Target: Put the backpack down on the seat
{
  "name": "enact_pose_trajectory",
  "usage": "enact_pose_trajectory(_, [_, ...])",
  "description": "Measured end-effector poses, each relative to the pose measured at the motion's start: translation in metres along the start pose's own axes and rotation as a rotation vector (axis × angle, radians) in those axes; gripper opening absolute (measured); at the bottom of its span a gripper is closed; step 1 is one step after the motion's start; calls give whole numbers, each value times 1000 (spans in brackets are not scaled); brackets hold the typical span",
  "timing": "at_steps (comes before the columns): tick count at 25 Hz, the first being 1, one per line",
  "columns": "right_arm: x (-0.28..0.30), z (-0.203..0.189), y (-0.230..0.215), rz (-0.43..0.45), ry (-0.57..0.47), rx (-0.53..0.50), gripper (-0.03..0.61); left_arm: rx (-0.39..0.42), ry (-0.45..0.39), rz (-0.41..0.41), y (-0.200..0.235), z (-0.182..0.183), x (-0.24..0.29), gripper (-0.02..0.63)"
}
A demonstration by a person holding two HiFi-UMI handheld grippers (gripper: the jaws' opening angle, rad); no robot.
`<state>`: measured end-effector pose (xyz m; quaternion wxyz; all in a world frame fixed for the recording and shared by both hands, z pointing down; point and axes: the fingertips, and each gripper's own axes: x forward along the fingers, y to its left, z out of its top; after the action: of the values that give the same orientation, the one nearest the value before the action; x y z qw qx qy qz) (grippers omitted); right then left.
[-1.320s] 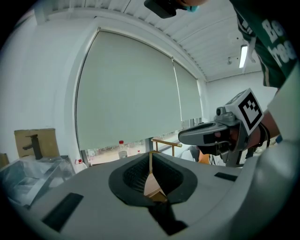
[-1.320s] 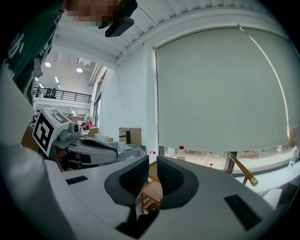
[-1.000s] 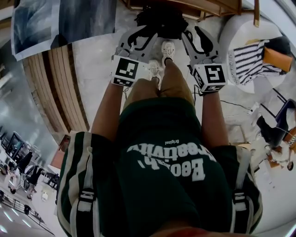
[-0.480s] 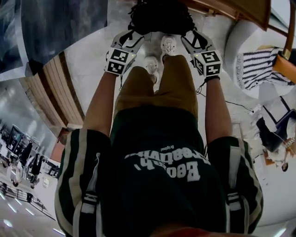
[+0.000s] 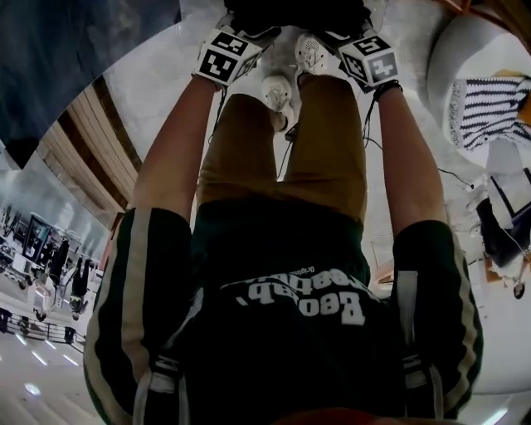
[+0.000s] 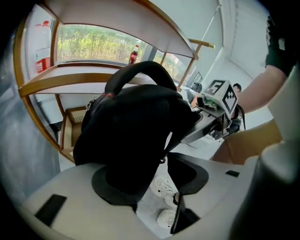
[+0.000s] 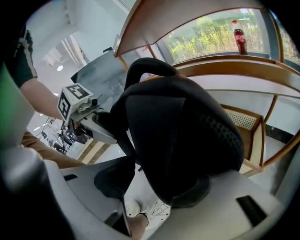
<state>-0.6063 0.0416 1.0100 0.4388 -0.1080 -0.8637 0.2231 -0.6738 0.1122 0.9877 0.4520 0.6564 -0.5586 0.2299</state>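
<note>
The black backpack (image 6: pixel 133 124) with its arched top handle (image 6: pixel 140 70) hangs between my two grippers, in front of a curved wooden seat with a cane panel (image 6: pixel 75 119). My left gripper (image 6: pixel 157 185) is opening. The bag lies on its left pad, and a gap shows before the right pad (image 6: pixel 187 173). My right gripper (image 7: pixel 150 187) is opening too. The backpack (image 7: pixel 185 131) leans on its right pad, apart from the left one (image 7: pixel 112 180). In the head view both grippers (image 5: pixel 236 33) (image 5: pixel 348 33) reach the backpack (image 5: pixel 290 10) at the top edge. Whether the bag rests on the seat is hidden.
The person's tan-trousered legs (image 5: pixel 282 141) and white shoes (image 5: pixel 292 70) stand just below the bag. Curved wooden shelves (image 7: pixel 225 77) arch over the seat, and a cola bottle (image 7: pixel 239 33) stands on the upper one. A striped cushion (image 5: pixel 489 116) lies at the right.
Both grippers and the backpack have moved forward, up to the top edge of the head view. The arms are stretched out further.
</note>
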Motion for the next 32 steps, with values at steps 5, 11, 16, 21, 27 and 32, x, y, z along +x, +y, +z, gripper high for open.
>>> enact_pose_trajectory(5, [-15, 15, 22, -3, -29, -108, 77, 95, -13, 16, -10, 14, -12, 90])
enact_pose_trajectory(11, [-62, 40, 71, 41, -55, -112, 74, 93, 34, -11, -40, 22, -54, 86])
enact_pose_trajectory(16, [-109, 57, 111, 61, -78, -79, 72, 60, 0, -31, -78, 37, -104, 84])
enact_pose_trajectory(21, [-160, 94, 148, 67, -94, -116, 72, 59, -60, -9, -105, 68, -161, 84])
enact_pose_trajectory(27, [-221, 142, 214, 100, -145, -167, 73, 121, -87, 21, -134, 93, -246, 84])
enact_pose_trajectory(32, [-275, 174, 257, 117, -214, -217, 74, 179, -133, 37, -165, 122, -308, 84])
